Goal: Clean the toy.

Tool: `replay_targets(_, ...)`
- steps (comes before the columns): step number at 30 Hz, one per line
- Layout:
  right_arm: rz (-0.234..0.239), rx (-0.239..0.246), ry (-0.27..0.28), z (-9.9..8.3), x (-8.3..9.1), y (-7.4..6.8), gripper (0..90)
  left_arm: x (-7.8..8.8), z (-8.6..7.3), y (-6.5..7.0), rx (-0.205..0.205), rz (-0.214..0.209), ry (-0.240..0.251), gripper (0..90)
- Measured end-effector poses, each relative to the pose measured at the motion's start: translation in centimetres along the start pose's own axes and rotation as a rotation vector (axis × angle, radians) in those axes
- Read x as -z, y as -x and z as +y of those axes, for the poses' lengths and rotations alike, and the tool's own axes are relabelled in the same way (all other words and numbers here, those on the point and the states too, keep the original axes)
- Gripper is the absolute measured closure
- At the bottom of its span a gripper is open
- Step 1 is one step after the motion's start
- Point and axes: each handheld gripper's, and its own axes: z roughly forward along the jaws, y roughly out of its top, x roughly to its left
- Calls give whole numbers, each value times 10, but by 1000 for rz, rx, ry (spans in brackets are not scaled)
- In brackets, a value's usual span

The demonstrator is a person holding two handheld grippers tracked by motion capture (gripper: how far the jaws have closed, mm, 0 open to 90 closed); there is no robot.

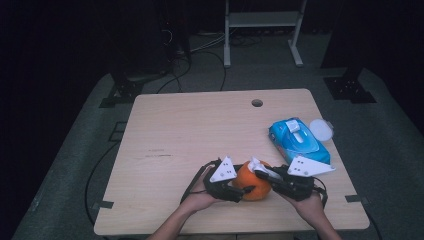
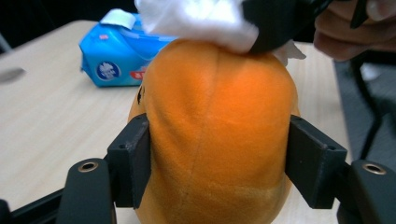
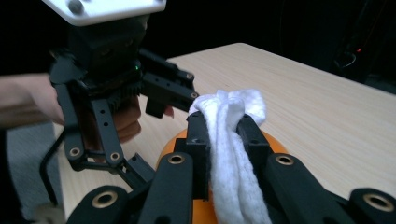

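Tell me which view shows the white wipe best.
The right gripper view: the white wipe runs bunched between the right claw's pads. The left gripper view catches its edge atop the orange plush toy; the high view, a speck.

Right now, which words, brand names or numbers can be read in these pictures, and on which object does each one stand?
No text can be read.
Blue wipes pack: a round white logo and a red label, both too blurred to read.
Table: small dark marks, too small to read.
Orange plush toy, white wipe: no print visible.
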Motion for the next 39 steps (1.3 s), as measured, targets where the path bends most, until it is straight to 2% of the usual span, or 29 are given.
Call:
replay_targets(2, -30, 45, -13, 1, -3, -4, 772, 4, 1, 1, -8, 7, -1, 328)
replay_targets(3, -47, 44, -20, 0, -3, -2, 772, 6, 1, -1, -11, 6, -5, 336)
replay_targets(5, -77, 17, -28, -5, 0, 7, 773, 8, 1, -2, -5, 4, -1, 342)
replay_targets(7, -86, -36, -34, -10, 3, 16, 773, 6, 1, -1, -4, 4, -7, 340)
replay_targets(9, -76, -43, -36, -10, 3, 14, 773, 3, 1, 1, -3, 16, -13, 326)
replay_targets(13, -7, 19, -34, -2, -4, -7, 772, -2, -1, 3, 8, 12, -16, 298)
replay_targets(15, -28, 74, -59, 1, -9, -13, 772, 0, -2, 1, 10, 0, -20, 298)
replay_targets(16, -38, 73, -64, 0, -10, -13, 772, 1, -4, -1, 19, -10, -16, 297)
replay_targets(18, -74, 59, -63, -4, -8, -3, 773, 1, -7, -5, 35, -34, -10, 291)
replay_targets(20, -90, -2, -69, -9, -4, 10, 772, 1, -8, -7, 43, -49, 4, 264)
replay_targets(21, -91, -17, -72, -11, -2, 14, 772, 1, -8, -7, 50, -57, 14, 247)
replay_targets(26, -80, -24, -65, -13, -1, 13, 772, -6, -15, -12, 88, -65, 38, 169)
replay_targets(28, -56, -23, -55, -11, -2, 9, 771, -7, -18, -12, 89, -60, 49, 172)
replay_targets(29, -36, -26, -45, -10, -3, 6, 771, -6, -18, -12, 85, -53, 49, 209)
replay_targets(31, -27, -5, -51, -7, -4, 1, 769, -2, -17, -16, 107, -72, 44, 297)
replay_targets(32, -30, 0, -53, -6, -3, 1, 769, 1, -17, -20, 136, -76, 51, 317)
replay_targets(33, -34, -1, -53, -5, -2, 1, 770, 3, -18, -24, 155, -72, 58, 328)
replay_targets(35, -36, -7, -57, -6, 0, 2, 771, 7, -21, -33, 231, -42, 80, 335)
replay_targets(36, -36, -6, -64, -8, 0, 2, 771, 7, -23, -35, 255, -29, 85, 336)
replay_targets(38, -27, 6, -81, -9, -3, 0, 771, 6, -24, -36, 275, -29, 91, 336)
replay_targets(39, -34, 26, -88, -9, -6, -2, 771, 6, -23, -34, 253, -26, 88, 335)
